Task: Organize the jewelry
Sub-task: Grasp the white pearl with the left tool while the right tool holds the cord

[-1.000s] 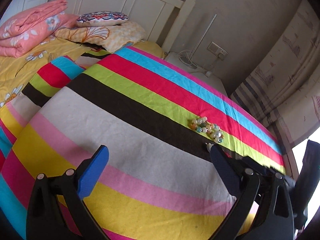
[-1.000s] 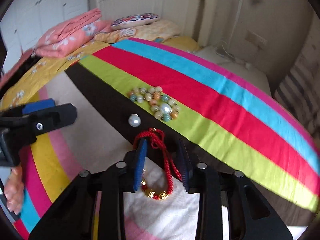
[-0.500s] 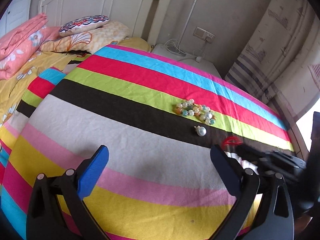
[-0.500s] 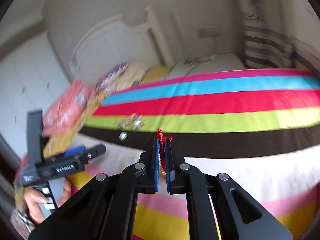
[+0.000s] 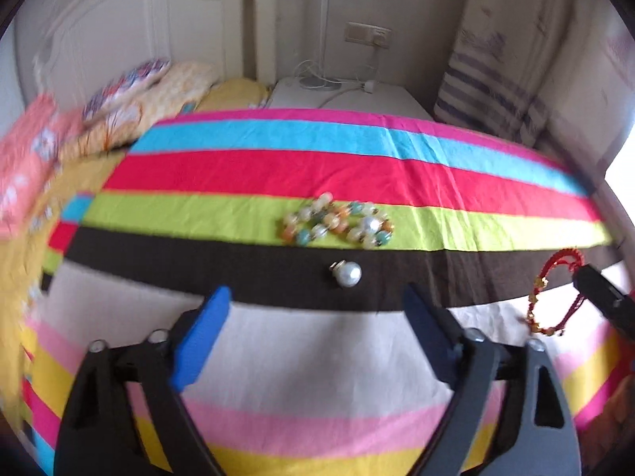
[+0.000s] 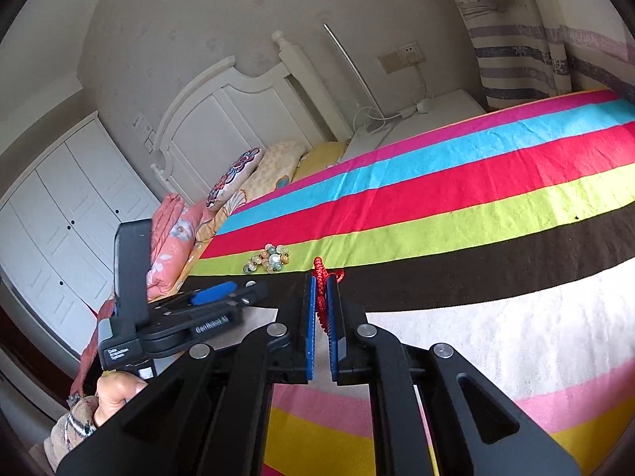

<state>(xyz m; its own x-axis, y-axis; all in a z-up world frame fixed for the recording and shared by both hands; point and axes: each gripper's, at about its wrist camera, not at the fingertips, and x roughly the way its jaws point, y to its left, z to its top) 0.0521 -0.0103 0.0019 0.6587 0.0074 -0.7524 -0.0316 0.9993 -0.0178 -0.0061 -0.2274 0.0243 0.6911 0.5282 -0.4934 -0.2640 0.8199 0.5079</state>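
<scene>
Bedroom with a striped blanket (image 5: 317, 166) spread flat as the working surface, white headboard (image 6: 238, 119) behind.

Right gripper (image 6: 322, 297): blue pads clenched on a red cord bracelet (image 6: 322, 277), knotted top of the cord poking out above the fingertips. Seen from the left wrist view, same bracelet (image 5: 555, 293) hanging as a loop with gold beads at its lower end, raised off the blanket, over the brown and white stripes near the blanket's right edge.

Left gripper (image 5: 317, 313): released, blue pads spread wide, nothing between them, poised above the white stripe of the blanket. Also visible in the right wrist view (image 6: 230, 291), held by a hand (image 6: 115, 392) at lower left.

Pearl earring (image 5: 347, 273): lying on the brown stripe of the blanket, just beyond the left gripper's open fingers, apart from them.

Bead bracelet (image 5: 337, 224): coiled heap of pale green, orange and teal beads on the lime stripe, just beyond the pearl earring; same heap (image 6: 268, 258) left of the red cord in the right wrist view.

Farther off: pillows (image 5: 151, 91) and a folded pink quilt (image 6: 174, 234) at the head of the blanket, nightstand (image 5: 345, 95) past its far edge, striped curtain (image 6: 528, 59) to the right of that.
</scene>
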